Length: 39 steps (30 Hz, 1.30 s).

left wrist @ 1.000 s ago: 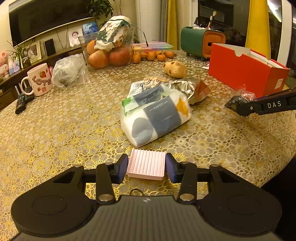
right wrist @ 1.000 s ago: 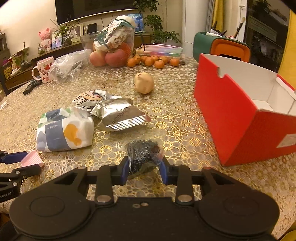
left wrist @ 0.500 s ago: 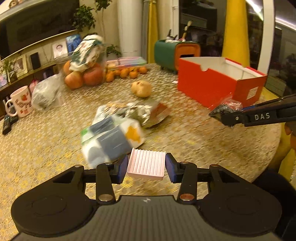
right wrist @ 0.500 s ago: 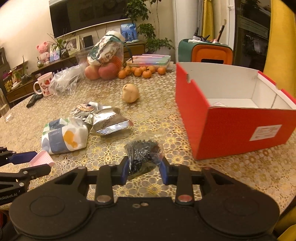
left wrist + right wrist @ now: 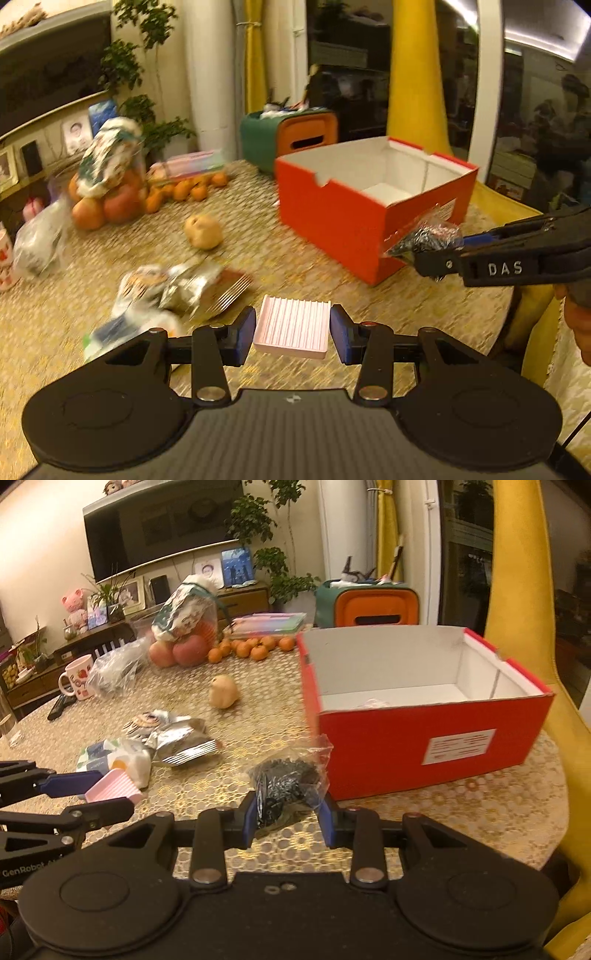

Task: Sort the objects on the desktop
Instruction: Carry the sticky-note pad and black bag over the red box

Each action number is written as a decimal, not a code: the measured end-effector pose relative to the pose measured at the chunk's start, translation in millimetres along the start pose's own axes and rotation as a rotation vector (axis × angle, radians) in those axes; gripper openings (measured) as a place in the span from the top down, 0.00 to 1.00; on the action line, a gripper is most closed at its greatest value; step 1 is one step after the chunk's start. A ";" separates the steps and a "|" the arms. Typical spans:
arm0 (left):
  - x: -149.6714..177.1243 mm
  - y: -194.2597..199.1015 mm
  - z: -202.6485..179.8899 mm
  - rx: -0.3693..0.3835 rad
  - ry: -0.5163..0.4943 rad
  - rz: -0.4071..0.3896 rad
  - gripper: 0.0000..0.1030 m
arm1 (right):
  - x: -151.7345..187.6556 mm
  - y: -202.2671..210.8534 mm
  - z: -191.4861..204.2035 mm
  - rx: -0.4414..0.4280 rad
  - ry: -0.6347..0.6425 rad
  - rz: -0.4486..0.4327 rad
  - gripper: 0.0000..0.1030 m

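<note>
My left gripper [image 5: 292, 334] is shut on a pink ribbed tray [image 5: 292, 331], held above the table; that pink tray [image 5: 112, 788] also shows at the left of the right wrist view. My right gripper [image 5: 288, 818] is shut on a clear bag of small black parts [image 5: 286, 788], seen too as the black bag [image 5: 424, 236] in front of the box. The open red box [image 5: 424, 734] with a white inside stands ahead and to the right of both grippers; the red box [image 5: 340, 221] holds a small pale item at its bottom.
Loose on the gold lace tablecloth [image 5: 258, 738] lie a tissue pack [image 5: 118, 757], foil snack bags [image 5: 181, 742] and a pear [image 5: 223, 692]. Farther back are apples and tangerines [image 5: 255, 648], a plastic bag, a mug [image 5: 77, 677] and a green-orange container [image 5: 369, 605]. A yellow chair [image 5: 517, 590] stands at right.
Both grippers have risen and swung right toward the red box, each still holding its item. The box now looks nearer and its inside shows; the tissue pack and snack bags slid left.
</note>
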<state>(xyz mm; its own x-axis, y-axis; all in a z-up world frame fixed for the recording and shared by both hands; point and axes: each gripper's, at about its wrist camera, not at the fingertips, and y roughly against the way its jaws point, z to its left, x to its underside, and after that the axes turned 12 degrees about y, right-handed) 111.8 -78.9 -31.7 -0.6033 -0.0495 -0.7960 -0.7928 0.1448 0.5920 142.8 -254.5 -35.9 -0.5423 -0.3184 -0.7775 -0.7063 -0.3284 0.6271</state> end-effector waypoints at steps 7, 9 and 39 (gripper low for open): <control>-28.1 -9.6 -38.0 0.050 -0.046 -0.037 0.59 | -1.5 10.8 -30.6 0.038 -0.021 -0.016 0.69; -36.8 -13.8 -47.6 0.061 -0.061 -0.048 0.59 | -3.0 13.9 -39.0 0.047 -0.023 -0.022 0.69; -135.0 -130.4 -123.3 0.106 -0.148 0.040 0.59 | -64.9 -33.6 -153.8 0.118 -0.007 -0.003 0.69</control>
<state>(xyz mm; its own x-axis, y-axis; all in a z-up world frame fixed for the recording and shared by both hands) 286.1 -213.0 14.2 -0.6089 0.1034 -0.7864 -0.7501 0.2474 0.6133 271.6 -359.6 0.6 -0.5430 -0.3113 -0.7799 -0.7564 -0.2221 0.6152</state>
